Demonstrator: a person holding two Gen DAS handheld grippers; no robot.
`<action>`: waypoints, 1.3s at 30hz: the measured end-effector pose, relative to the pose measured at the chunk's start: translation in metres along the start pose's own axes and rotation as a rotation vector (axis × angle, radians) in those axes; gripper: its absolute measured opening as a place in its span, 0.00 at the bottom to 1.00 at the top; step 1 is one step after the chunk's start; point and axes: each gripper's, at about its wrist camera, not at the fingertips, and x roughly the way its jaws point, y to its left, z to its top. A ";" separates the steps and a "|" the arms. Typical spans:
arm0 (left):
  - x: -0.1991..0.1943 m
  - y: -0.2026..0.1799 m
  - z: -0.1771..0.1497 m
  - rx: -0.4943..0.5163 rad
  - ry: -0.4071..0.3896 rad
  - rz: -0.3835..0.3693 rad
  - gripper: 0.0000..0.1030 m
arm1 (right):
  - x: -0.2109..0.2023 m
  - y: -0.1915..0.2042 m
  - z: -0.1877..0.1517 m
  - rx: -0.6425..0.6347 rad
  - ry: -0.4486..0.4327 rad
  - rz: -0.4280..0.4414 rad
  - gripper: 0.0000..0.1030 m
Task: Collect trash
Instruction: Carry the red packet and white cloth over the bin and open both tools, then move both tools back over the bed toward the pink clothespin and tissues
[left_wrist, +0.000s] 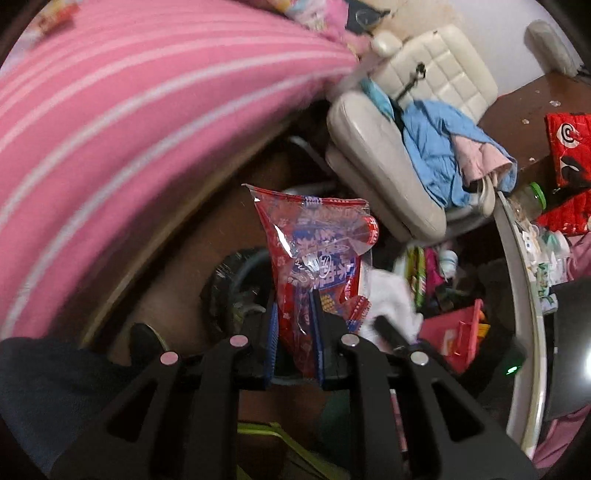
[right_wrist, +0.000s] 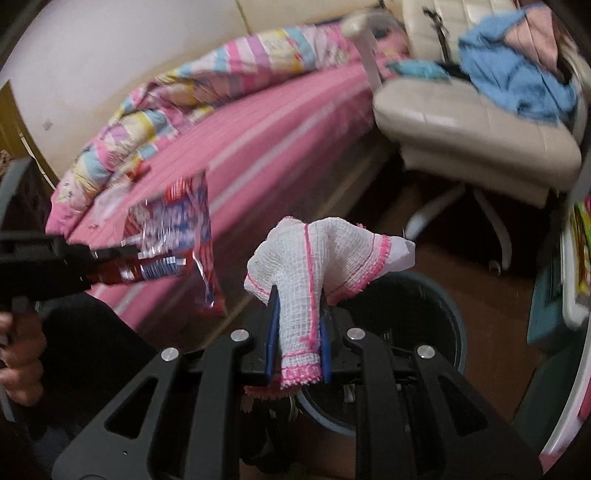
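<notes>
Left gripper (left_wrist: 293, 314): clamped on a red snack wrapper (left_wrist: 314, 251), which sticks up past the tips
Right gripper (right_wrist: 297, 328): pinching a white gauze cloth (right_wrist: 314, 258), pink-edged, flopped over the tips
Bin (right_wrist: 448, 314): dark, round, right below the cloth

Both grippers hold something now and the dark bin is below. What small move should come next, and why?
Probably bring the right gripper a little further over the bin, then open it. It is shut on the white-and-pink cloth, which hangs near the bin's rim, not yet clearly over the opening. The left gripper holds the red wrapper and can follow.
</notes>
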 end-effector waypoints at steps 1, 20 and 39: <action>0.008 0.000 0.001 -0.003 0.020 -0.003 0.15 | 0.006 -0.006 -0.005 0.016 0.022 -0.006 0.18; 0.185 -0.009 -0.002 0.042 0.403 0.071 0.24 | 0.060 -0.066 -0.046 0.145 0.199 -0.137 0.36; 0.118 -0.020 0.025 -0.018 0.126 0.026 0.76 | 0.020 -0.005 -0.017 0.004 0.009 -0.203 0.89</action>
